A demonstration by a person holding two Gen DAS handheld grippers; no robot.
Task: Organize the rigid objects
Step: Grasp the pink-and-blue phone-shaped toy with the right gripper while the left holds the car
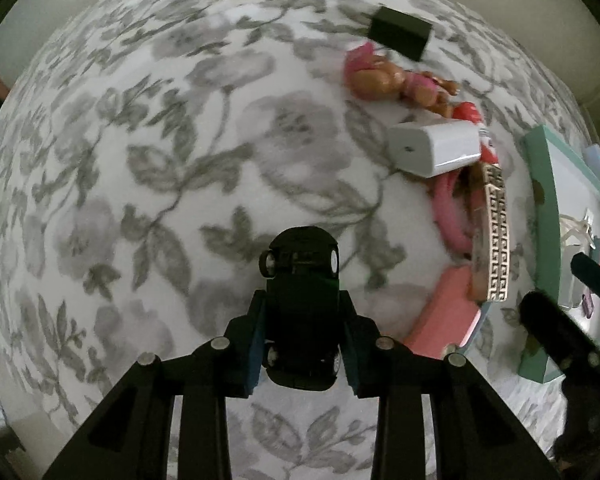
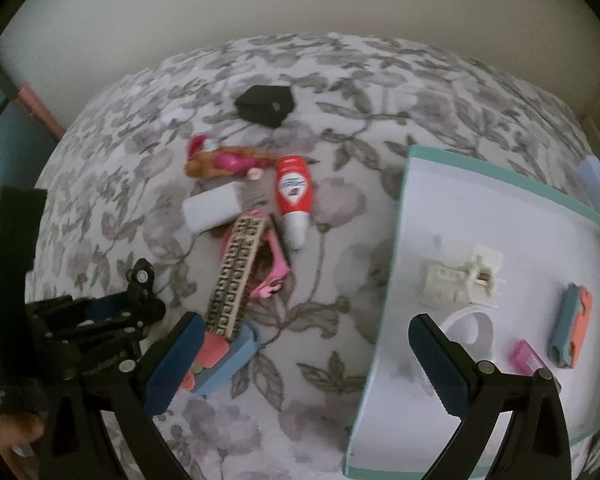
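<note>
My left gripper [image 1: 302,344] is shut on a black toy car [image 1: 302,280], held above the flowered bedspread; it also shows at the left of the right wrist view [image 2: 140,284]. My right gripper [image 2: 304,364] is open and empty, over the near edge of a teal-rimmed white tray [image 2: 404,208]. The tray holds a white plug part [image 2: 456,280], a white ring [image 2: 470,326], a blue-orange item [image 2: 570,330] and a small pink item [image 2: 526,358]. A pile lies left of the tray: doll [image 2: 224,162], red bottle [image 2: 294,192], white charger [image 2: 210,210], patterned clip [image 2: 236,280].
A black box [image 2: 266,106] lies farther back on the bed. A pink and blue case [image 2: 224,360] lies by my right gripper's left finger. The tray also shows at the right edge of the left wrist view [image 1: 544,208]. A wall runs behind the bed.
</note>
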